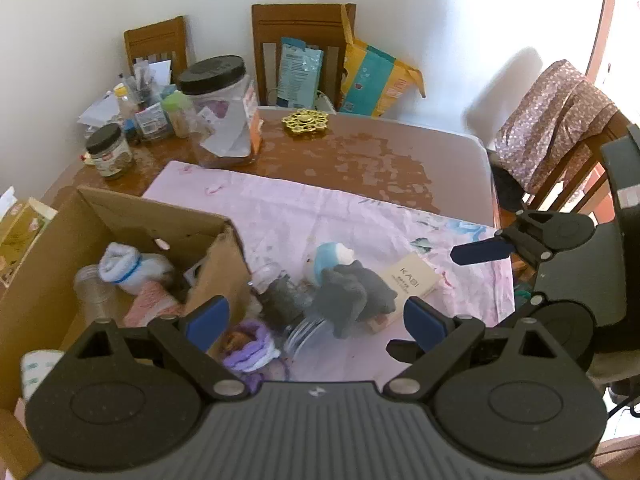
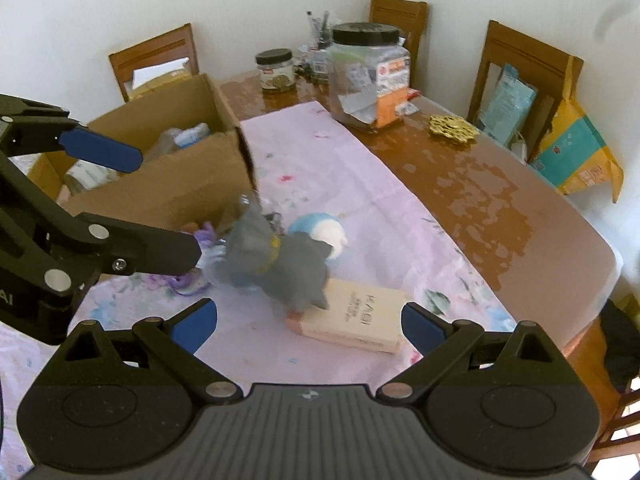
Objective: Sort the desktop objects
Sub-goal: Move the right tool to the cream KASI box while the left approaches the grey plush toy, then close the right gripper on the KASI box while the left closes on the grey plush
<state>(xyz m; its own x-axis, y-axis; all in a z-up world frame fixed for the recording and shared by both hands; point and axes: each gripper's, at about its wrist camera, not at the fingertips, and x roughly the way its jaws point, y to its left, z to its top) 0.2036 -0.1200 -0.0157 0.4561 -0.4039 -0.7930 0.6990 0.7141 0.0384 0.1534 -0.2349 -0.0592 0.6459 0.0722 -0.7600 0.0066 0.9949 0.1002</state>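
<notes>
Left wrist view alone looks into the cardboard box (image 1: 120, 216): white sock roll (image 1: 120, 266), pink cloth, clear bottle. Right wrist view alone shows the grey plush toy (image 2: 280, 268) leaning on the beige box (image 2: 356, 320), blue-white plush behind. All on the pink cloth on the table (image 2: 480, 192). Left tongs (image 1: 316, 320) angled down, jaws apart, empty. Right tongs (image 2: 308, 324) angled down, apart, empty, above the beige box.
</notes>
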